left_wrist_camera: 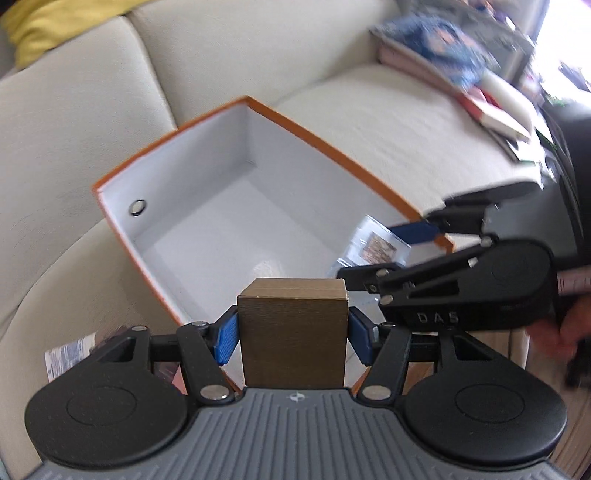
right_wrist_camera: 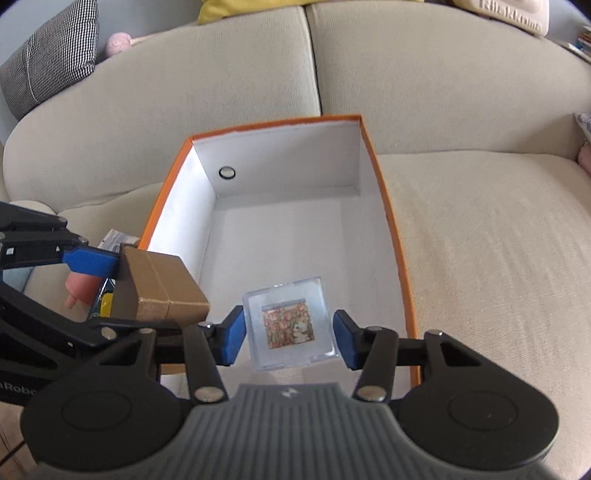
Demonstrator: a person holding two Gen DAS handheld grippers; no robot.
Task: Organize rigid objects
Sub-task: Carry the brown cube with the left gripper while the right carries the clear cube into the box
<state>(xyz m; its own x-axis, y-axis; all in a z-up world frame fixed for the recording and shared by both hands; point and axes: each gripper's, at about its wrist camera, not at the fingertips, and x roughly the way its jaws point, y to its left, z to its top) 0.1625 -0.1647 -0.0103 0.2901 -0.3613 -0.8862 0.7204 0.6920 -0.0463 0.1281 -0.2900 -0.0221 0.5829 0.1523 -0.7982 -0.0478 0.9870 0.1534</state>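
An orange box with a white inside (left_wrist_camera: 236, 192) (right_wrist_camera: 395, 229) lies open on the cream sofa. My left gripper (left_wrist_camera: 292, 332) is shut on a gold-brown box (left_wrist_camera: 292, 332) (right_wrist_camera: 162, 288) and holds it above the near left corner of the orange box. My right gripper (right_wrist_camera: 290, 334) (left_wrist_camera: 384, 251) is open over the near end of the orange box. A clear plastic case with a picture inside (right_wrist_camera: 291, 321) (left_wrist_camera: 373, 243) lies between its blue pads (right_wrist_camera: 232, 339), which stand apart from the case's sides.
A pink toy and some packets (right_wrist_camera: 85, 288) lie on the sofa left of the orange box. A stack of books (left_wrist_camera: 461, 74) sits at the sofa's far right end. A checked cushion (right_wrist_camera: 48, 55) and a yellow cushion (right_wrist_camera: 236, 9) lean at the back.
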